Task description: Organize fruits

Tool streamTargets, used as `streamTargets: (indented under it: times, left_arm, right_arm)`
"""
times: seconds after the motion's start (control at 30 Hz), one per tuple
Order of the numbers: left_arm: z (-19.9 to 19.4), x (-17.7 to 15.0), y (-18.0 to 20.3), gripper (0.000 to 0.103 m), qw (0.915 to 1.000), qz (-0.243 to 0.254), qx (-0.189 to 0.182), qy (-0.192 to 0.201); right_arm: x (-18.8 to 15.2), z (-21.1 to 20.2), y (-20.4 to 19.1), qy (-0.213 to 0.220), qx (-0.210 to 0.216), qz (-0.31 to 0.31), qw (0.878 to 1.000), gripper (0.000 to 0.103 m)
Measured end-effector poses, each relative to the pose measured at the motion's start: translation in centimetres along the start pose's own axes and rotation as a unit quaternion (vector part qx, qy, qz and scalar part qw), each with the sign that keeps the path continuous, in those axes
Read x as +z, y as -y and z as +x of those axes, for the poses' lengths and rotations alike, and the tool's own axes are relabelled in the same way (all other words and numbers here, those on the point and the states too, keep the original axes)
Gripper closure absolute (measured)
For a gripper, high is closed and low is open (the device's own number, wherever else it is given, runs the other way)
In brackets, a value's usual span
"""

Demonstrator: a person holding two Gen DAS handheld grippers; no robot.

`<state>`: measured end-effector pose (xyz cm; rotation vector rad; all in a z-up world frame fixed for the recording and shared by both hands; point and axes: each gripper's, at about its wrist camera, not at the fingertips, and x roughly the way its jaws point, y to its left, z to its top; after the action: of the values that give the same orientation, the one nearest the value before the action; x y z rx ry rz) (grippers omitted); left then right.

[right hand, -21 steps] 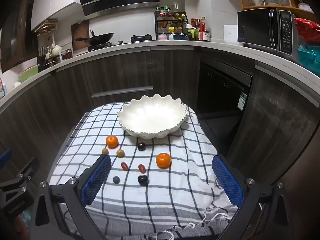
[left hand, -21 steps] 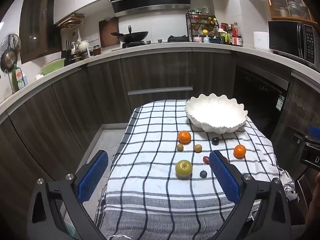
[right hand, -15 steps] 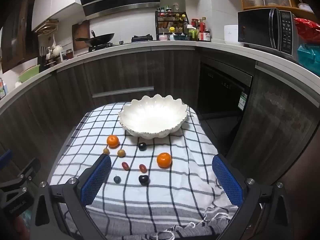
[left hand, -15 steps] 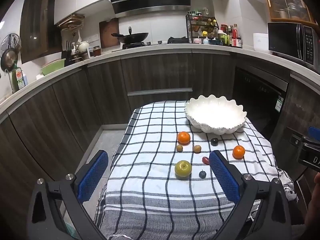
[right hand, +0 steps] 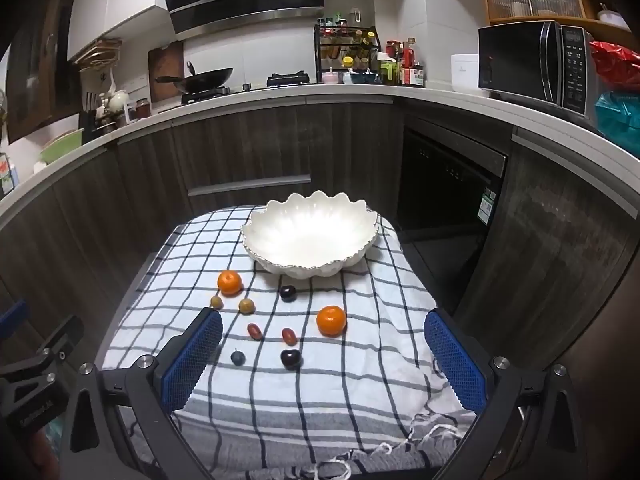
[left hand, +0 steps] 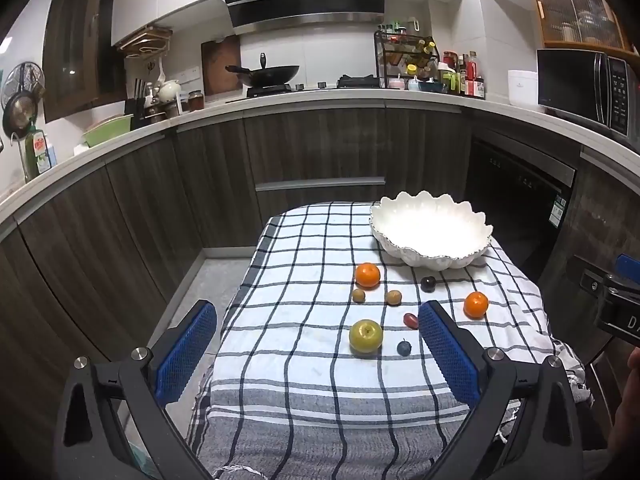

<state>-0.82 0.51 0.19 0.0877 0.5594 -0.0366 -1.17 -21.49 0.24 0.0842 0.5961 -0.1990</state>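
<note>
Blue mesh pads sit nearest the lens in both views, so start there: the left gripper (left hand: 316, 354) and the right gripper (right hand: 324, 360) both have their jaws spread wide with nothing between them, hanging over the near end of the checked tablecloth (left hand: 304, 364).

The fruit is all loose on that cloth, lower-middle of both frames, none in the bowl yet. Closest in the left view is the yellow-green apple (left hand: 365, 335) with a small blueberry (left hand: 404, 348) beside it. Further back there's a red date-looking fruit (left hand: 411, 320), two tan longan-like ones (left hand: 358, 295), a dark plum (left hand: 427, 283), and two tangerines (left hand: 367, 275). Behind them, upper right of the cloth, is the white scalloped bowl (left hand: 432, 258), empty.

Handling guess: the apple looks firm and the heaviest, so grip it across the middle. The tangerines probably give a bit, so squeeze gently on the sides. The little round ones will likely roll or squirt out, so come straight down and pinch at the widest part. The bowl looks ceramic, so set fruit in rather than drop it.

View differences: the right view shows a second red fruit (right hand: 289, 335) and a dark cherry-like one (right hand: 290, 358) that the left gripper's finger hides in the left view. The apple only shows in the left view; the right gripper's left finger blocks that spot.
</note>
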Motion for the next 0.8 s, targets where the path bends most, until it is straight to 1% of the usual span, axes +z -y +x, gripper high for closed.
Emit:
streamTargets:
  times: [0.8]
  left_arm:
    - [-0.16,-0.02,-0.06,0.0,1.0,0.001,-0.001,-0.002]
  right_arm:
    - [0.02,-0.14,0.11,0.0,0.003,0.001,1.0,0.001]
